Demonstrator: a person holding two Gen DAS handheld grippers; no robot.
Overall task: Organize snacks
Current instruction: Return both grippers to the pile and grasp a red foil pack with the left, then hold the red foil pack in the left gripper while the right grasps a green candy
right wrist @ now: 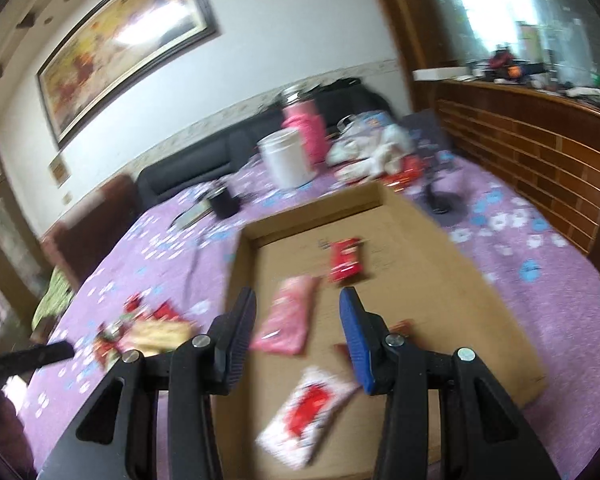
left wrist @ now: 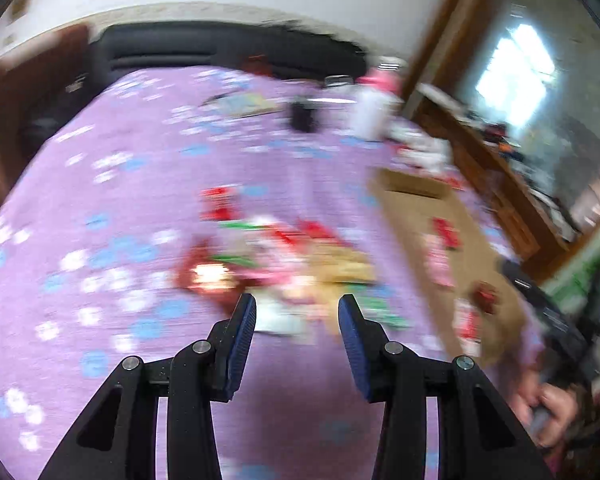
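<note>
A blurred pile of snack packets [left wrist: 276, 260] lies on the purple flowered cloth. My left gripper [left wrist: 297, 312] is open and empty, just short of the pile. A shallow cardboard tray [right wrist: 440, 280] lies to the right; it also shows in the left wrist view [left wrist: 416, 216]. In it are a red packet [right wrist: 345, 260], a pink packet [right wrist: 288, 316] and a white-and-red packet [right wrist: 308, 412]. My right gripper [right wrist: 298, 312] is open and empty above the tray, over the pink packet. The pile also shows in the right wrist view [right wrist: 144, 332], left of the tray.
A white tub [right wrist: 288, 156], a pink flask [right wrist: 306, 128], a dark cup [right wrist: 224, 202] and white plastic bags [right wrist: 376, 148] stand at the table's far end. A dark sofa [right wrist: 204, 160] lies behind. A wooden counter [right wrist: 540, 152] runs along the right.
</note>
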